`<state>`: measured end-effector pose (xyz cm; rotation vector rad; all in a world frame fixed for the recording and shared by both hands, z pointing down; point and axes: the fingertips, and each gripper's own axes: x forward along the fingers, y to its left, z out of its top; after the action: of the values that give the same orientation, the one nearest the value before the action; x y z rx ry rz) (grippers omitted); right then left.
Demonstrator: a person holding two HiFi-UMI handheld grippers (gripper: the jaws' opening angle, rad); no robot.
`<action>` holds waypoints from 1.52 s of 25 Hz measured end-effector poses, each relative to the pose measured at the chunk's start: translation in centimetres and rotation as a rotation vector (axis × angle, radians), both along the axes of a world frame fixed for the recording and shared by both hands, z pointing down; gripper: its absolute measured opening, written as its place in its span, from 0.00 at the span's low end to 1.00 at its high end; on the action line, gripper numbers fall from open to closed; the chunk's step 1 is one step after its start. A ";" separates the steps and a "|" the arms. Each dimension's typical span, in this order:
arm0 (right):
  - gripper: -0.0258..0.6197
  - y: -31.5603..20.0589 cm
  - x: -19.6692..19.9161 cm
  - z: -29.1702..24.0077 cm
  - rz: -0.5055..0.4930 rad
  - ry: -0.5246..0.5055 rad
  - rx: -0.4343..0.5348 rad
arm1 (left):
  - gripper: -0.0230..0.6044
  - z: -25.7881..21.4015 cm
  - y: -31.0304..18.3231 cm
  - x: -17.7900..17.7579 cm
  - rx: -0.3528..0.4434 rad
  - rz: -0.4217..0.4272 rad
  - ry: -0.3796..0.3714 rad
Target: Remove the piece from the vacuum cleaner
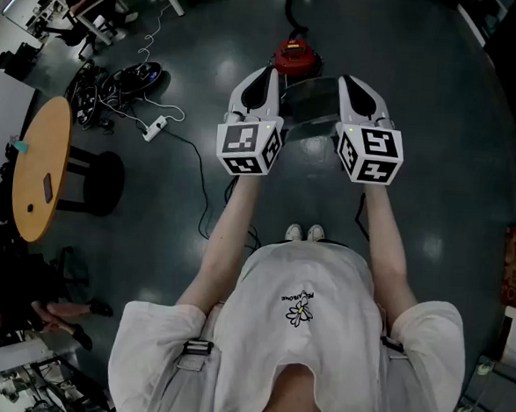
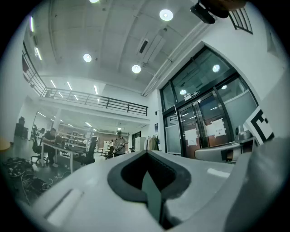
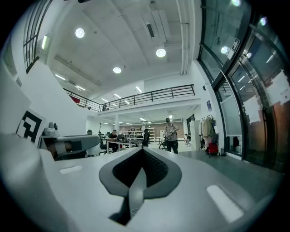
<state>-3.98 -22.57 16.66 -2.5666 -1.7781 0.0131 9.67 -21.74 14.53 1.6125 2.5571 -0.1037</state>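
The vacuum cleaner [image 1: 293, 57], red with a black hose running away from it, stands on the dark floor ahead of me. A dark curved part [image 1: 309, 103] shows just below it, between my two grippers; what it is cannot be made out. My left gripper [image 1: 269, 76] and right gripper [image 1: 355, 84] are held up side by side, well above the floor and level, pointing out into the hall. In the left gripper view the left gripper [image 2: 147, 156] has its jaws pressed together on nothing. The right gripper [image 3: 142, 153] is likewise shut and empty. Neither gripper view shows the vacuum.
A round wooden table [image 1: 44, 166] and a black stool [image 1: 101, 181] stand at the left. Cables and a white power strip [image 1: 153, 130] lie on the floor. A seated person [image 1: 22, 303] is at the lower left. Glass doors [image 2: 204, 118] and a standing person [image 3: 171, 133] are far off.
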 end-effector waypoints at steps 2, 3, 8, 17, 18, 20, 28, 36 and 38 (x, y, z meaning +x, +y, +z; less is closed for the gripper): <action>0.08 0.0 -0.1 -0.3 -0.001 -0.001 -0.005 | 0.04 -0.2 -0.1 -0.1 0.001 0.002 -0.001; 0.08 -0.1 -0.1 -0.4 -0.002 -0.001 -0.007 | 0.04 -0.3 -0.2 -0.1 0.001 0.002 0.000; 0.08 -0.2 -0.3 -0.2 -0.007 0.009 -0.012 | 0.04 -0.2 -0.5 -0.3 -0.002 0.001 0.008; 0.08 -0.1 -1.4 -0.1 -0.060 0.202 -0.008 | 0.04 0.9 -0.4 -0.8 0.021 -0.004 0.007; 0.07 -0.1 -1.5 -0.4 -0.096 0.269 -0.012 | 0.04 1.0 -0.3 -1.0 0.023 -0.002 0.007; 0.07 -0.1 -1.6 -0.8 -0.165 0.375 -0.007 | 0.04 1.1 -0.3 -1.2 0.029 0.001 0.004; 0.08 2.9 -4.0 1.9 -0.082 0.336 0.109 | 0.04 3.3 1.2 -2.8 0.071 0.008 0.012; 0.08 5.3 -5.2 6.0 -0.092 0.281 0.194 | 0.04 7.3 2.8 -2.5 0.159 -0.035 -0.005; 0.08 6.6 -5.2 7.1 -0.090 0.271 0.213 | 0.04 8.3 4.2 -2.4 0.178 -0.038 -0.008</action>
<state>-9.20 -15.96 23.77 -2.3616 -1.4831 0.1528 7.23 -17.55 22.79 1.7179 2.5947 0.1300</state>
